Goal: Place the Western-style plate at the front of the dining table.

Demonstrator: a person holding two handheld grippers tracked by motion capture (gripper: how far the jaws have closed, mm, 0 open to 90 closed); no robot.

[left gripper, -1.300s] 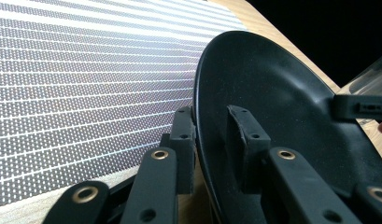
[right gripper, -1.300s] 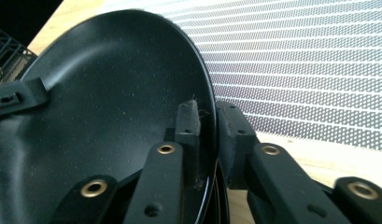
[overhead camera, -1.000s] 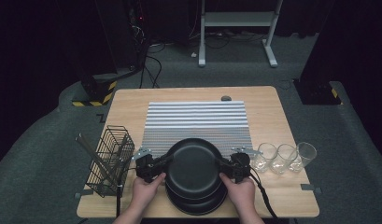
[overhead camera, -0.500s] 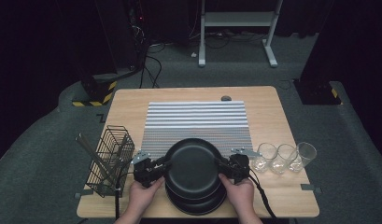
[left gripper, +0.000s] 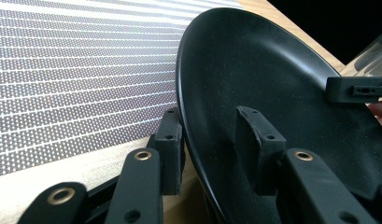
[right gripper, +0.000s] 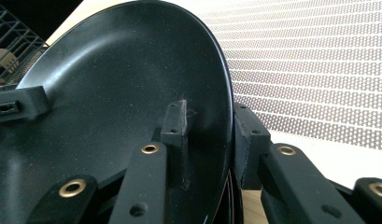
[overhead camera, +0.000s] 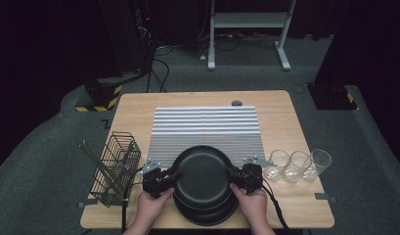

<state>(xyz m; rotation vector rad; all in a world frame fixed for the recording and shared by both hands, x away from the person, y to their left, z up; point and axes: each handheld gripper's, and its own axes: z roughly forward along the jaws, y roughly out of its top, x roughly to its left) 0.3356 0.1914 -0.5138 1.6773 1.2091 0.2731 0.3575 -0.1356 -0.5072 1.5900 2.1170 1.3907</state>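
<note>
Gripping the top black plate (overhead camera: pixel 203 172) from both sides, that's where I am: my left gripper (overhead camera: pixel 164 180) has its fingers (left gripper: pixel 172 154) clamped over the plate's left rim, one finger under the edge and one on the inside face, and my right gripper (overhead camera: pixel 241 177) does the same on the opposite rim, its fingers (right gripper: pixel 175 123) pinching the edge between them. From the left gripper view I can see the other gripper's fingertip resting on the far side of the plate. The plate sits tilted in both gripper views, its near edge raised. Under it, more black plates (overhead camera: pixel 207 211) are stacked on the tabletop (overhead camera: pixel 285 122), peeking out just toward me from the held one. The striped mat (overhead camera: pixel 205 128) lies just beyond the plate, and the plate's far rim overlaps the mat's near edge in the high view. Left of the plate, a black wire basket (overhead camera: pixel 115 169) stands with cutlery inside. Right of the plate, three clear glasses (overhead camera: pixel 299 164) stand in a row, touching or nearly so. My hands (overhead camera: pixel 149 206) come in from the near edge of the tabletop
</note>
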